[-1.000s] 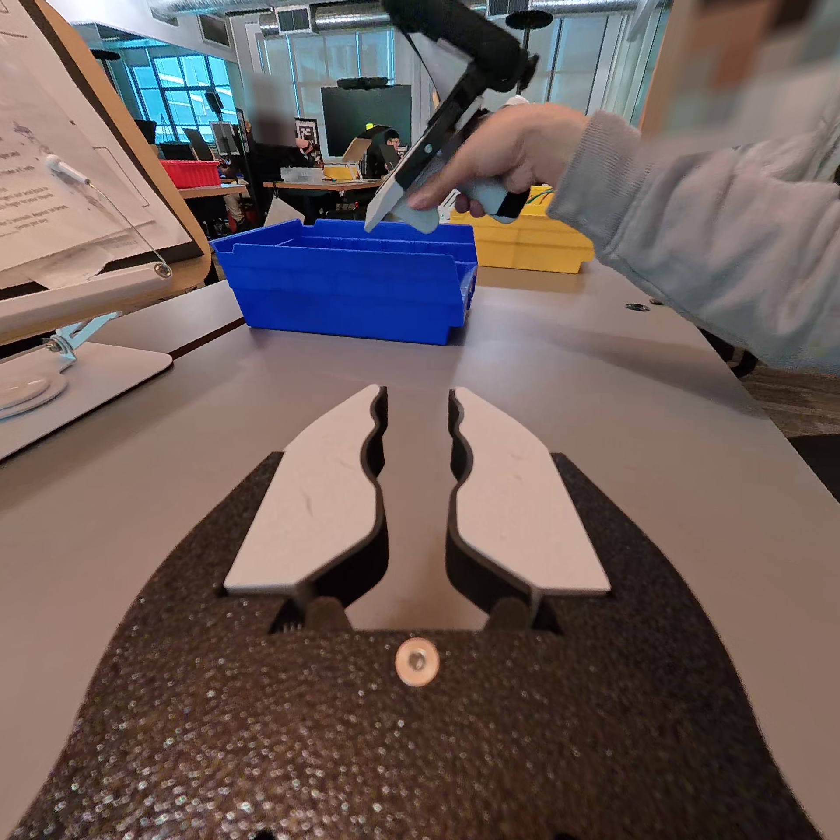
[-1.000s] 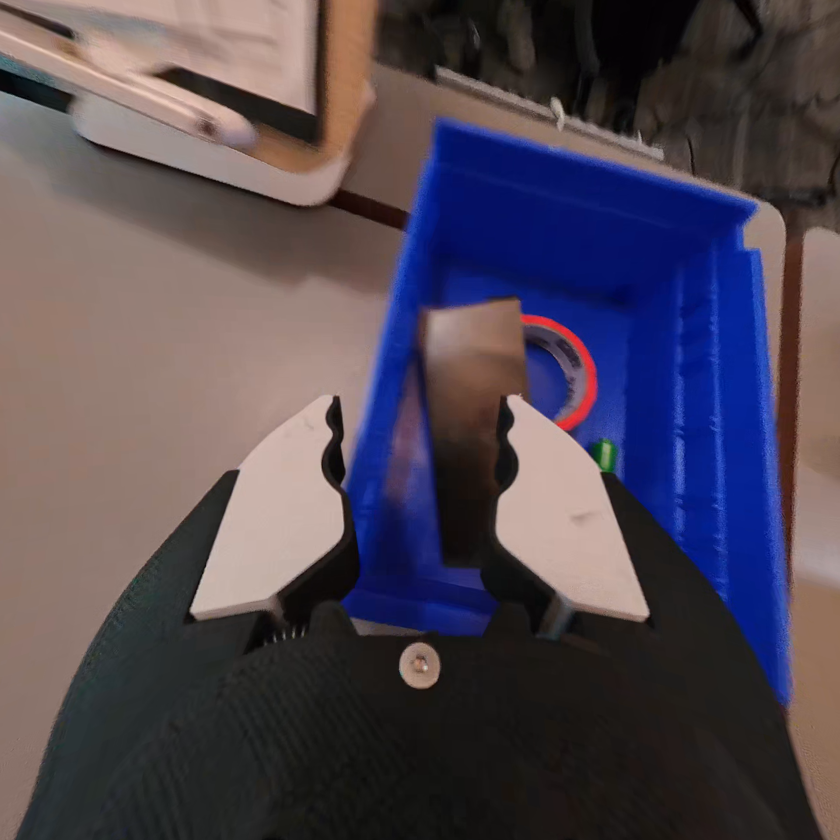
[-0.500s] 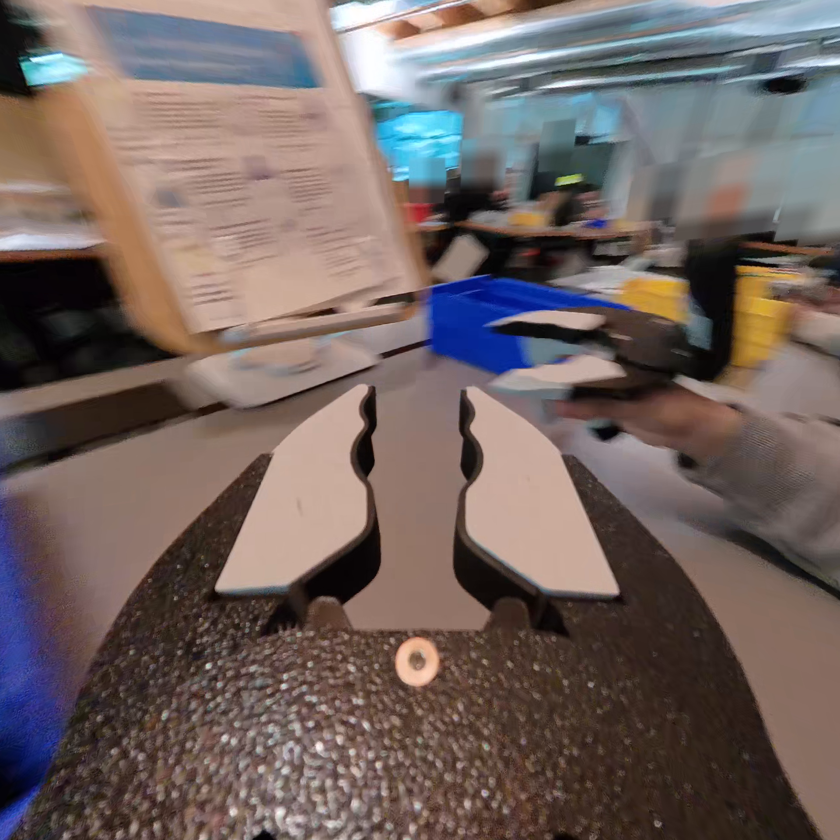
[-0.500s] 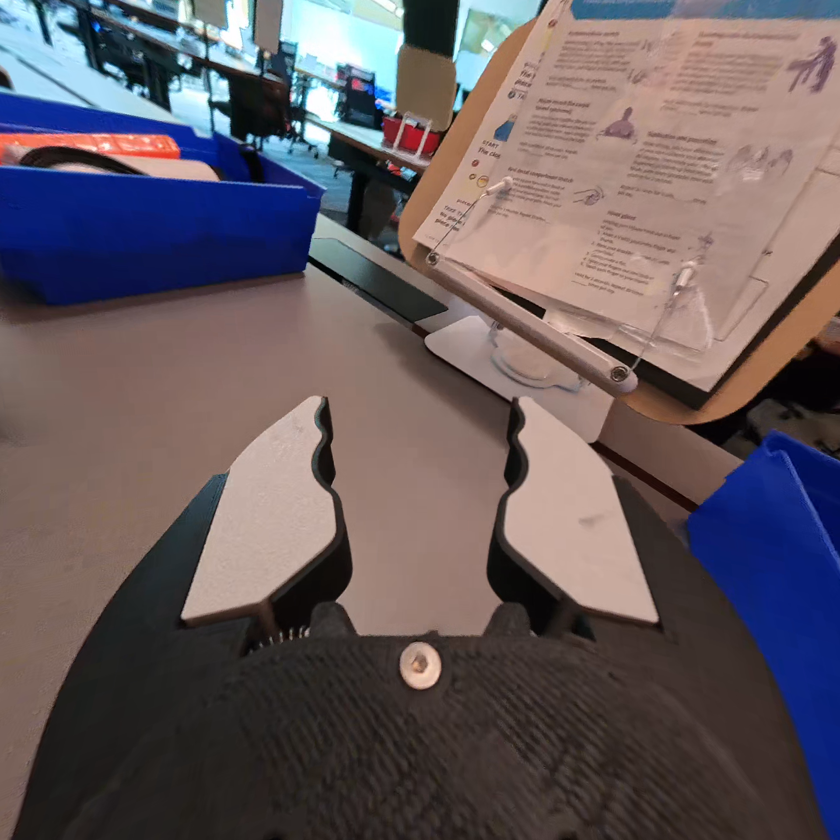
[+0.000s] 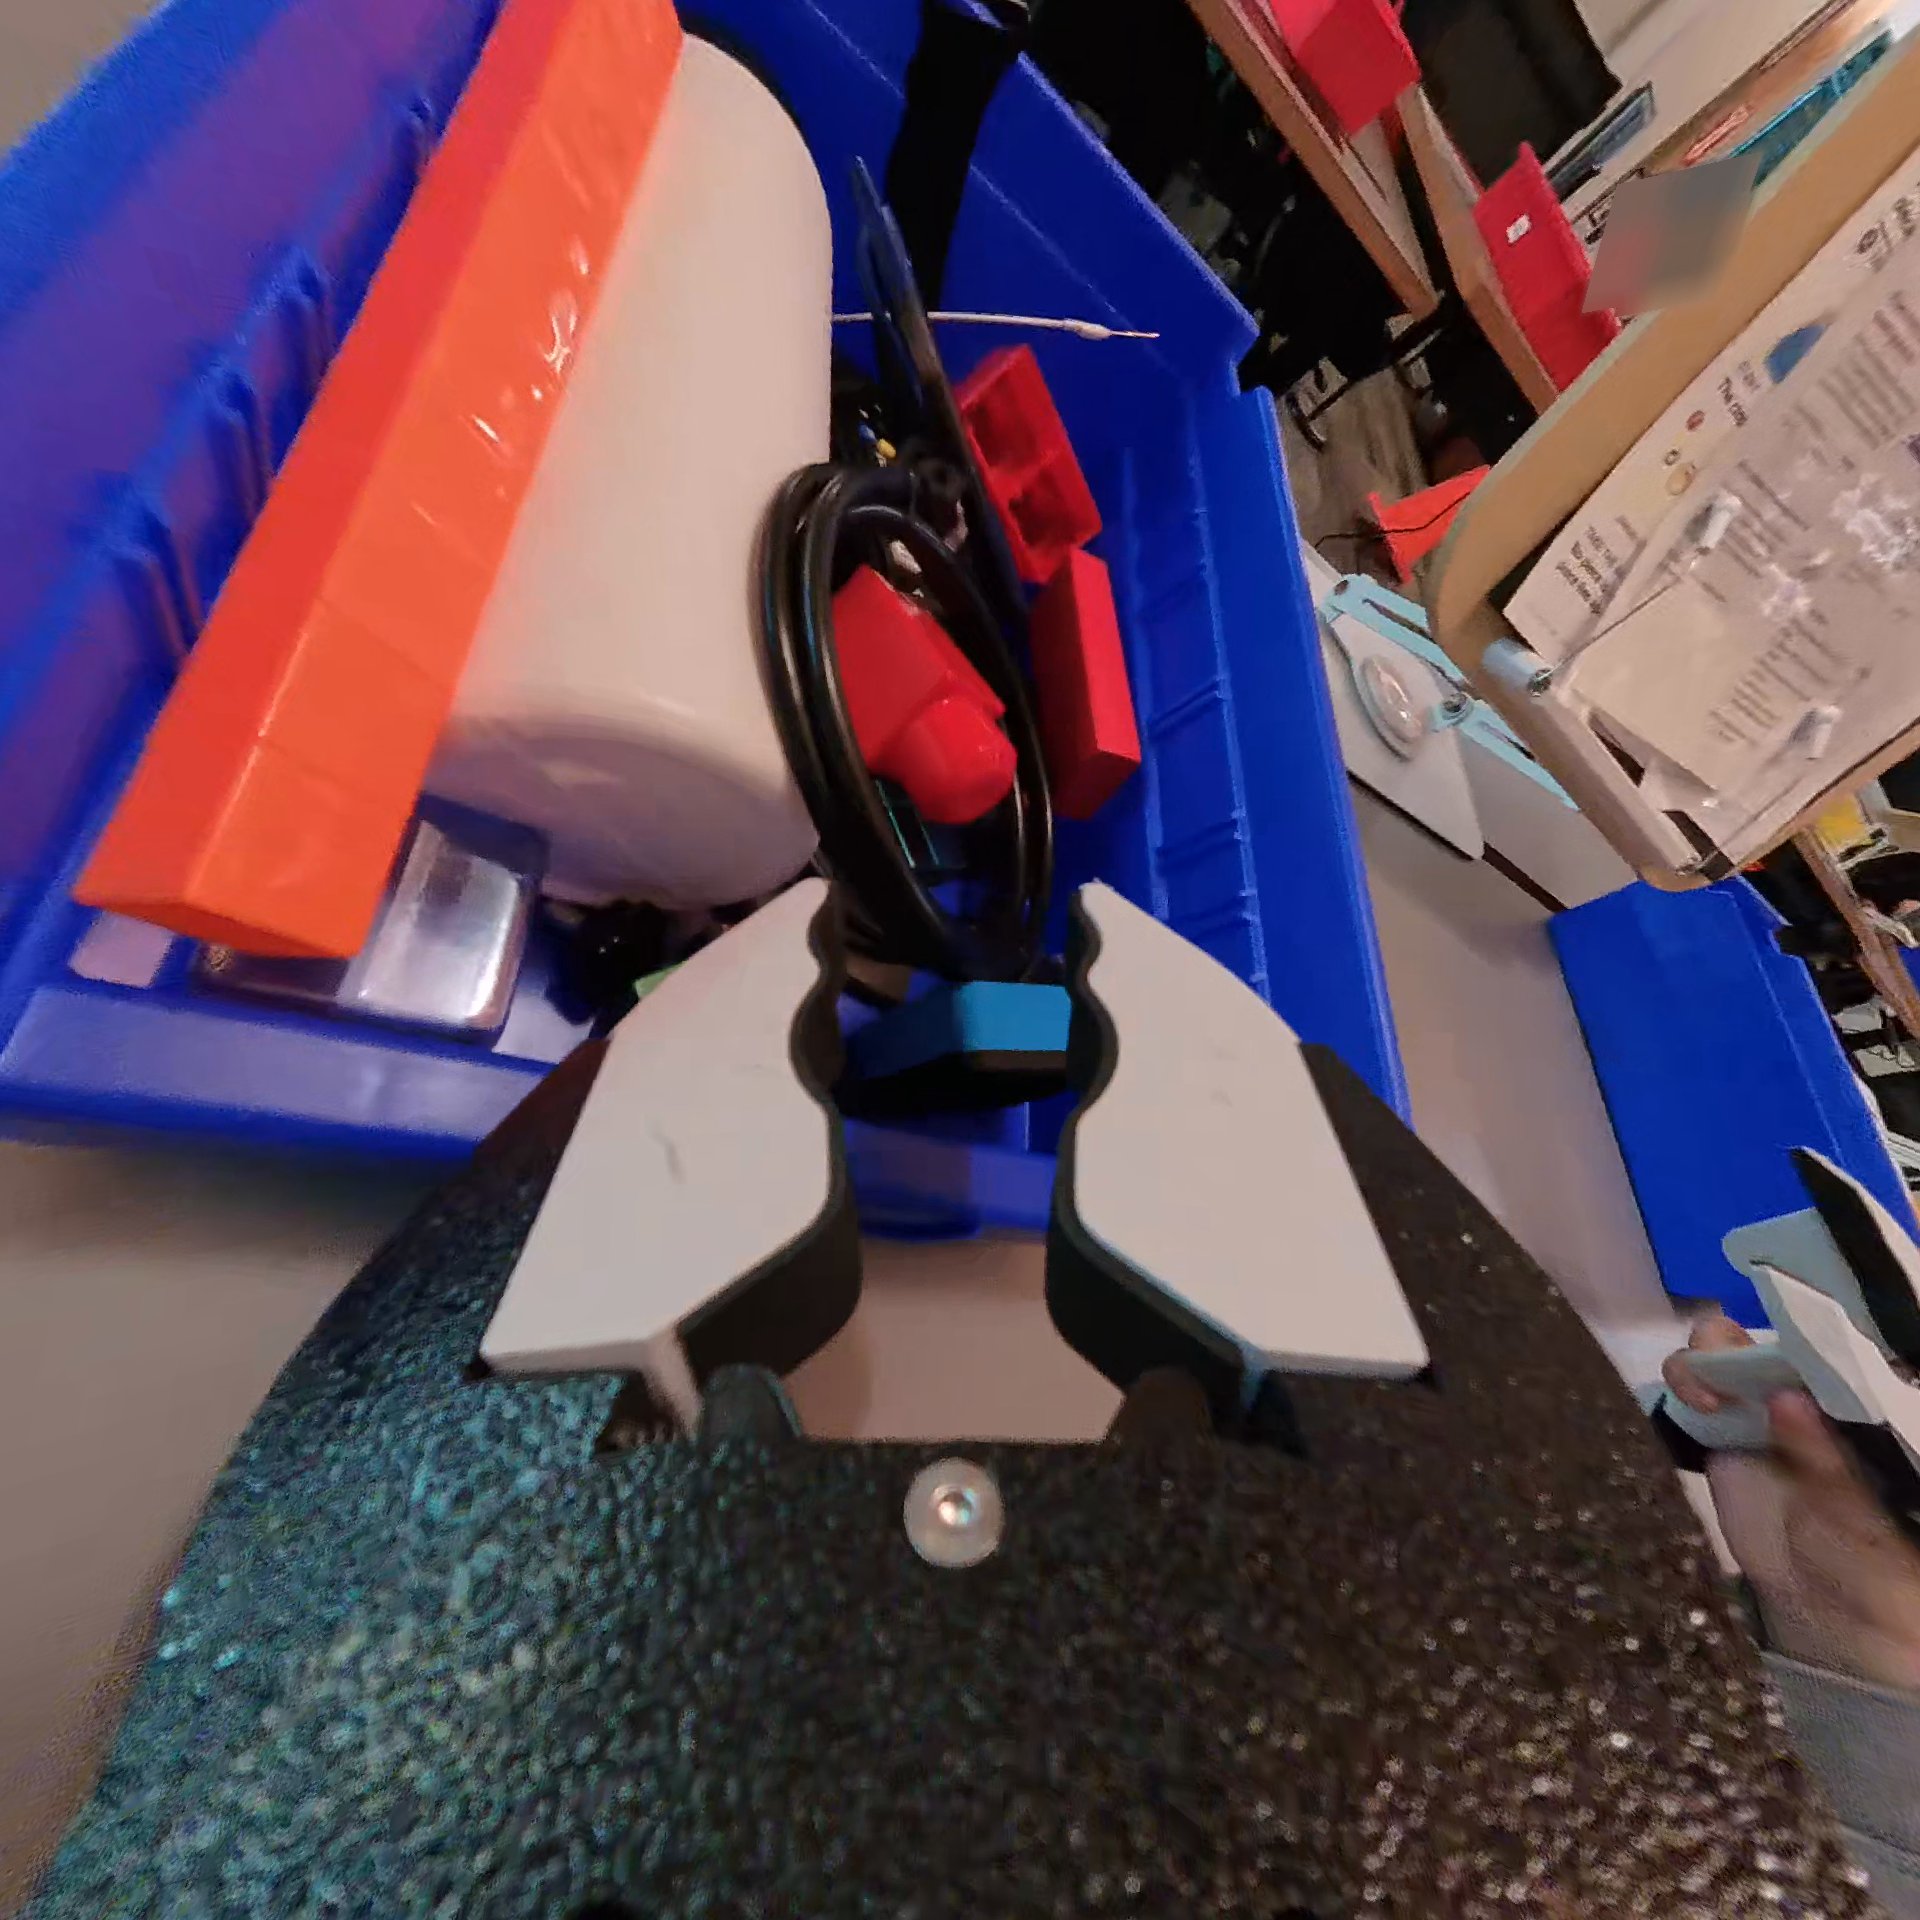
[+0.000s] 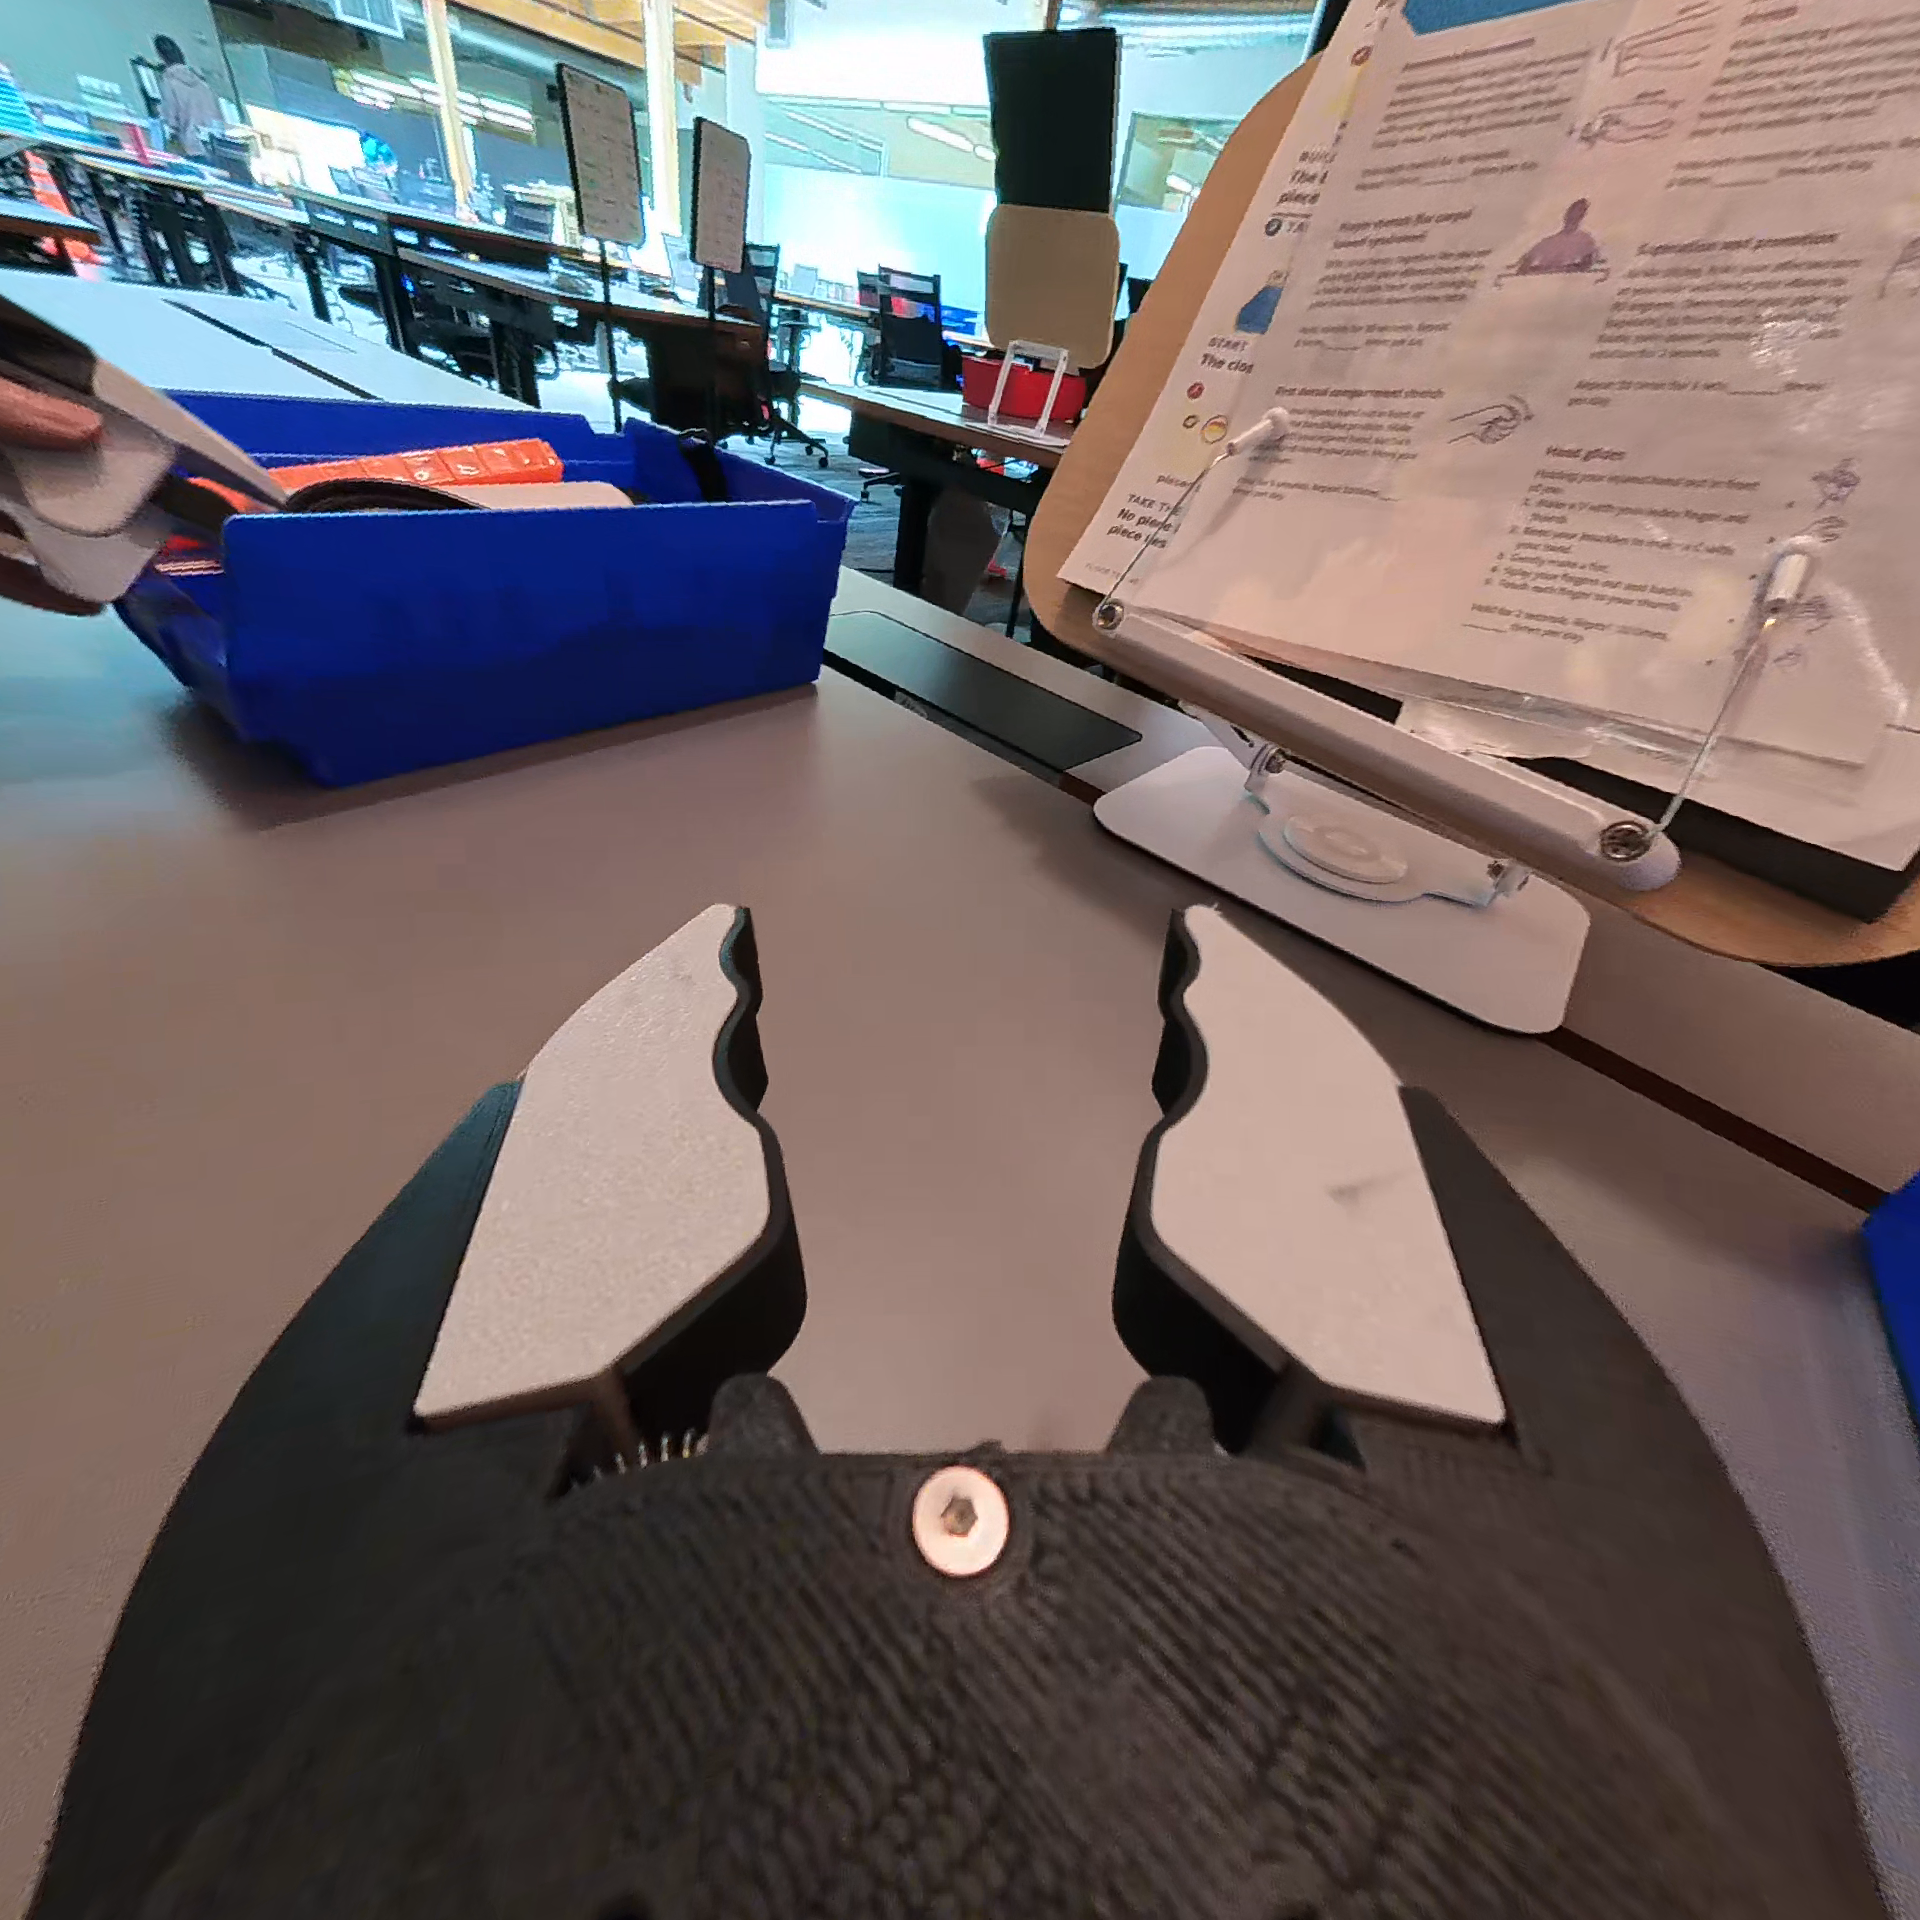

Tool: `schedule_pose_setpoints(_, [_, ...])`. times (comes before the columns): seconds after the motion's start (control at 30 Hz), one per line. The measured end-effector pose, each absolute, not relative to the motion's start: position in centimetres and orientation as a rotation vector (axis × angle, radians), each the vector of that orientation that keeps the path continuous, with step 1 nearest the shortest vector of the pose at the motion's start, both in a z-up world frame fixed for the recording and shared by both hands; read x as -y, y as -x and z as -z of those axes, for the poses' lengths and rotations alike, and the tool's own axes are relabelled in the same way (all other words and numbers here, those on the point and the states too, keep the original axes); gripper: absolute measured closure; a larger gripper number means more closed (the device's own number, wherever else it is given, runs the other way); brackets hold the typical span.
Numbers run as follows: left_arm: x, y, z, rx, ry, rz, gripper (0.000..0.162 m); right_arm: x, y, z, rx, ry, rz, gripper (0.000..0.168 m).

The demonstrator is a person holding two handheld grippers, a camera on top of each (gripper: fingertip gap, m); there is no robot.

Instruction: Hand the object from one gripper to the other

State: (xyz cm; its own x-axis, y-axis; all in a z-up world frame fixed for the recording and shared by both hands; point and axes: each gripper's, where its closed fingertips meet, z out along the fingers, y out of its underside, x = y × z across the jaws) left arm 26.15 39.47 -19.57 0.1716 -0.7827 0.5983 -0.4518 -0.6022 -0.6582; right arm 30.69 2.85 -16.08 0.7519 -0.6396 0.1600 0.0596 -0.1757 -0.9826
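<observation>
My left gripper is open and tilted down over the near end of a blue bin. A light-blue block and the loop of a black cable lie between its fingertips; I cannot tell if the fingers touch them. Red connectors, a white roll and a long orange block fill the bin. My right gripper is open and empty, low over the grey table. It also shows at the right edge of the left wrist view.
A document stand on a white base stands at the table's far side, right of the full bin. A second blue bin sits beyond the stand, its corner by my right gripper. The left gripper shows over the full bin. My hands' fingertips stand some 40 cm from each other.
My left gripper swung left from the bare table and dipped into the full bin. My right gripper left the second bin and a dark flat piece there, then settled low over the table.
</observation>
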Motion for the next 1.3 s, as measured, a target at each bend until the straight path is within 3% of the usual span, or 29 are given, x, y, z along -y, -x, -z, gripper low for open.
schedule_pose_setpoints(0.13, [-39.9, -26.8, 19.7, -1.258, 2.142, 1.282, 0.12, -3.5, -30.3, 16.4, -0.459, 1.649, 0.625, 0.094])
schedule_pose_setpoints(0.2, [-41.0, -27.2, 19.9, -1.273, 2.162, 1.159, 0.107, -3.7, -30.1, 16.5, -0.451, 1.658, 0.617, 0.094])
schedule_pose_setpoints(0.37, [-40.6, -26.5, 21.4, -1.507, 2.249, 1.009, 0.106, -4.1, -29.9, 16.7, -0.43, 1.676, 0.612, 0.094])
schedule_pose_setpoints(0.43, [-40.3, -26.4, 21.5, -1.538, 2.271, 1.021, 0.117, -4.2, -29.8, 16.8, -0.43, 1.678, 0.6, 0.094])
schedule_pose_setpoints(0.57, [-37.6, -27.0, 20.8, -1.557, 2.394, 1.305, 0.112, -4.4, -29.6, 16.7, -0.421, 1.678, 0.595, 0.095])
schedule_pose_setpoints(0.67, [-39.5, -27.5, 21.0, -1.385, 2.406, 1.297, 0.142, -4.5, -29.5, 16.8, -0.408, 1.685, 0.598, 0.095])
schedule_pose_setpoints(0.7, [-39.6, -27.6, 20.9, -1.344, 2.405, 1.327, 0.144, -4.5, -29.4, 16.7, -0.405, 1.683, 0.597, 0.096])
schedule_pose_setpoints(0.83, [-39.7, -27.8, 20.7, -1.35, 2.364, 1.324, 0.139, -4.6, -29.3, 16.4, -0.401, 1.672, 0.584, 0.096])
schedule_pose_setpoints(1.0, [-39.4, -28.6, 20.4, -1.298, 2.353, 1.394, 0.145, -4.5, -29.3, 16.5, -0.403, 1.673, 0.576, 0.096])
schedule_pose_setpoints(1.3, [-37.6, -27.1, 13.4, -1.468, 1.593, 1.324, 0.151, -4.2, -29.1, 15.5, -0.386, 1.616, 0.545, 0.095])
